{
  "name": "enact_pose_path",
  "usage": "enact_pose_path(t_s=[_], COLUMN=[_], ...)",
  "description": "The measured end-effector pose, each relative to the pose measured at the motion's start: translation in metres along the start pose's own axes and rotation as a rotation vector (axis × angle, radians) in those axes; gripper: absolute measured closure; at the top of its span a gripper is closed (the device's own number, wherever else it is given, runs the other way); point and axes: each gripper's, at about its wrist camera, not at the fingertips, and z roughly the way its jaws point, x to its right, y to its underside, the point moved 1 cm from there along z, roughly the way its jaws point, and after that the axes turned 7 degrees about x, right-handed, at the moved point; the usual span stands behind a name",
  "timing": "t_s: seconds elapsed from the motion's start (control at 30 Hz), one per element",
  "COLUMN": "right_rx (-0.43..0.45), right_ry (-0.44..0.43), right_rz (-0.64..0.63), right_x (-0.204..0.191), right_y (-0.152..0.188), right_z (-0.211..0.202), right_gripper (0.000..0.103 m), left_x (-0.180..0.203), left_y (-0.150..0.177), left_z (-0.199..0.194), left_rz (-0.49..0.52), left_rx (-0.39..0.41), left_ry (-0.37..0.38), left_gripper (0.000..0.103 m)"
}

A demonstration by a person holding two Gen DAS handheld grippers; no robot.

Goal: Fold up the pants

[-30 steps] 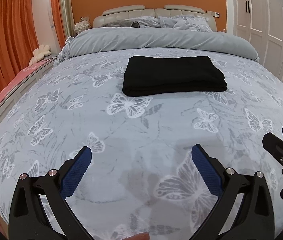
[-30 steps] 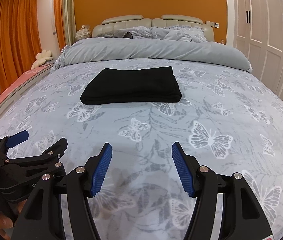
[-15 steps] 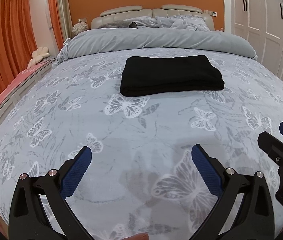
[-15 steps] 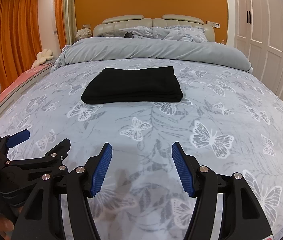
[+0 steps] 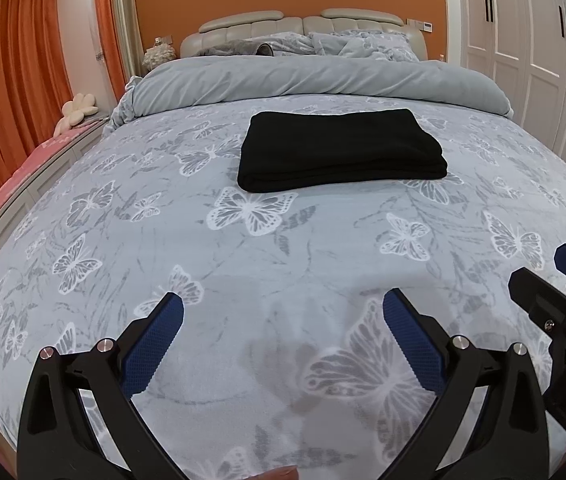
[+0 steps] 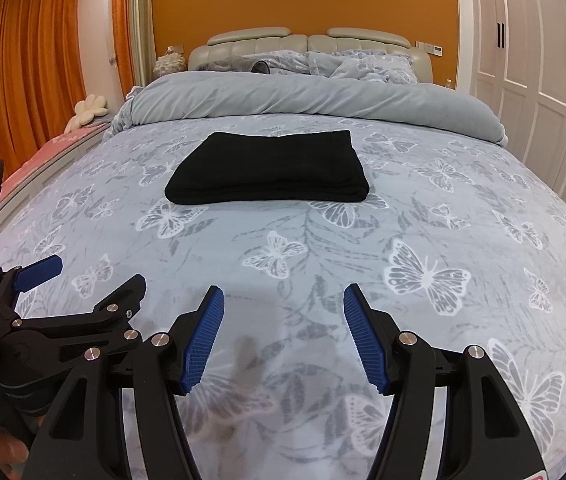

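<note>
A: Where are the pants [image 5: 341, 150]?

B: Mid-bed [image 5: 243, 264], lying flat as a neat black rectangle, layered edges facing us. They look already folded, I'd say.

A: How would they handle?

B: Soft, limp cloth, light, likely a bit thick where stacked. I'd pinch a near corner or the folded edge through all layers, or the stack may slide apart.

A: And the grippers?

B: Well short of the pants, low over the butterfly sheet. The left gripper [image 5: 283, 320] is spread wide and holds nothing. The right gripper [image 6: 283, 312] is parted less widely, also bare. They sit side by side, each showing in the other's view.
</note>
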Motion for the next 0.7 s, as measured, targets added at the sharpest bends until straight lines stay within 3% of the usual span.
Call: enact_pose_path(t_s=[0.7], right_rx=[-0.006], right_ry=[-0.002], right_rz=[-0.007], right_x=[-0.0011], right_y=[0.0032], right_z=[0.0014], right_gripper=[0.042], left_x=[-0.0011], left_y=[-0.0001], left_z=[0.0020], left_rz=[-0.005], left_rx=[-0.011], left_ry=[0.004], left_gripper=[0.005])
